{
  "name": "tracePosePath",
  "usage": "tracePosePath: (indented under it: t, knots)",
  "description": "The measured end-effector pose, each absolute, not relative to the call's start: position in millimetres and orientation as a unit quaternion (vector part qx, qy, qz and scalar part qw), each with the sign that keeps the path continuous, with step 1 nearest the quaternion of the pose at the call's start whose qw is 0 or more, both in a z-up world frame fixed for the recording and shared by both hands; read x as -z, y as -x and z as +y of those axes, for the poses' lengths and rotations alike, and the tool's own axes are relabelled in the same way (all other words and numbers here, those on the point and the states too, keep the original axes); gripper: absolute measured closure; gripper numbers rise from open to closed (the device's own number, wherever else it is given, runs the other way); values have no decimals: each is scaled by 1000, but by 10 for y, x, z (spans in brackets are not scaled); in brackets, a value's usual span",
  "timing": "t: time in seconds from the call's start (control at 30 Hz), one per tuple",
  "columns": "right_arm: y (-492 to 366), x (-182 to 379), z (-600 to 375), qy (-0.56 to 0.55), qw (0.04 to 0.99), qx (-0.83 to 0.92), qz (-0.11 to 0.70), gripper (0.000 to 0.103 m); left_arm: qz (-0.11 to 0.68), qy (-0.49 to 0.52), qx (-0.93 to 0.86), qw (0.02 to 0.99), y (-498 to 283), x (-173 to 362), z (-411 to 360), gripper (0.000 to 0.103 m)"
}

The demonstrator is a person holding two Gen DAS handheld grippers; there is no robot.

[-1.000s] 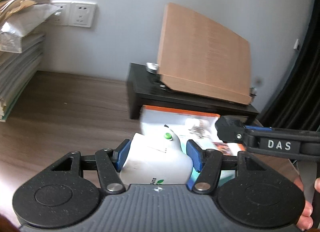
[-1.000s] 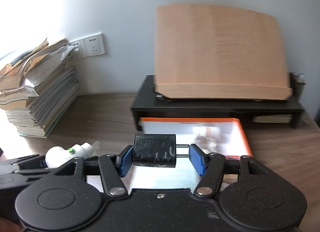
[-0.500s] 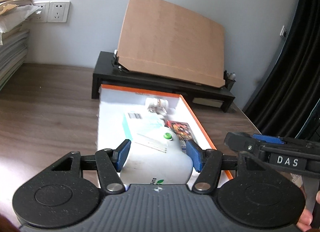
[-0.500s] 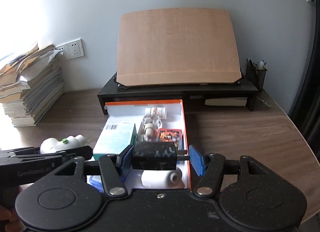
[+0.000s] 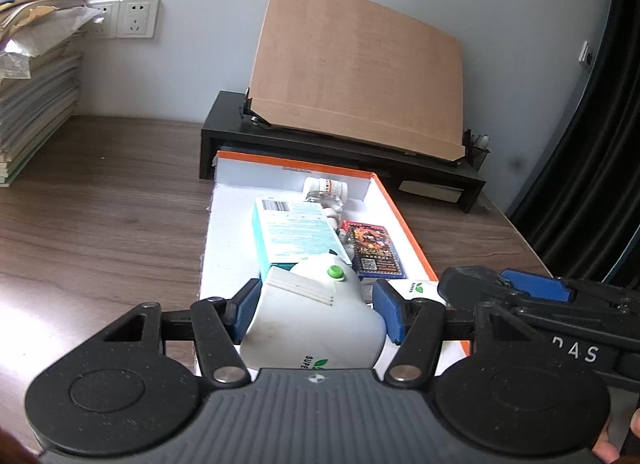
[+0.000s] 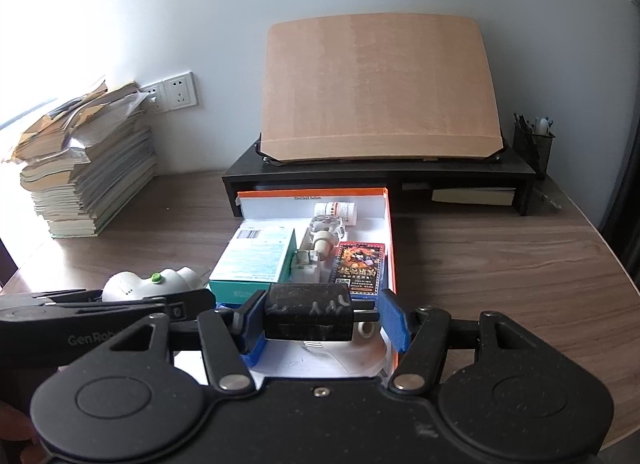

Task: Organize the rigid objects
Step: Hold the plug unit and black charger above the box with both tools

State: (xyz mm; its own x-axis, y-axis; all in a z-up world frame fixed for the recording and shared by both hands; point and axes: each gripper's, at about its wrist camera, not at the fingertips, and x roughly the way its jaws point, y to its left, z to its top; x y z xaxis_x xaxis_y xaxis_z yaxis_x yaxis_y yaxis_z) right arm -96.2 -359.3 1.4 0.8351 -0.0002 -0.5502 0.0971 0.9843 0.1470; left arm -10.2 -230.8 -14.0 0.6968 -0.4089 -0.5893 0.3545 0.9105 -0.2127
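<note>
Here, gripping a white bottle with a green button [image 5: 316, 316] in the left gripper [image 5: 316, 310], both blue pads pressing its sides, low centre of the left wrist frame. Clamping a black block [image 6: 309, 316] in the right gripper [image 6: 320, 318], low centre of the right wrist frame. Hovering both over the near end of the orange-rimmed box [image 6: 392, 240], mid-frame, holding a teal carton [image 6: 256, 260], a card pack [image 6: 360, 266] and a small pill bottle [image 6: 336, 209].

Bright daylight from the left, blown-out glare on the desk [image 5: 48, 296], sharp focus, fisheye-bent edges.
</note>
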Motion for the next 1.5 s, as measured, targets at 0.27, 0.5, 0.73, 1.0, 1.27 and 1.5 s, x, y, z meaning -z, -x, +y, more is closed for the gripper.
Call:
tracePosePath:
  t: [0.27, 0.5, 0.73, 1.0, 1.27, 1.5]
  knots:
    - [1010, -9, -3559, -79, 954, 19, 287, 31, 335, 38, 184, 923, 192, 150, -2288, 42]
    - [1024, 8, -3538, -79, 954, 13, 290, 31, 338, 38, 173, 924, 233, 157, -2268, 42]
    - [1026, 16, -3511, -78, 954, 8, 291, 31, 339, 40, 167, 925, 247, 157, -2245, 42]
    - [1028, 17, -3522, -81, 954, 12, 289, 31, 337, 41, 165, 926, 230, 142, -2238, 42]
    - [996, 18, -3517, -83, 953, 11, 290, 31, 338, 32, 170, 925, 211, 128, -2273, 42]
    - [997, 36, -3548, -81, 952, 13, 294, 31, 341, 31, 172, 924, 197, 148, -2328, 42]
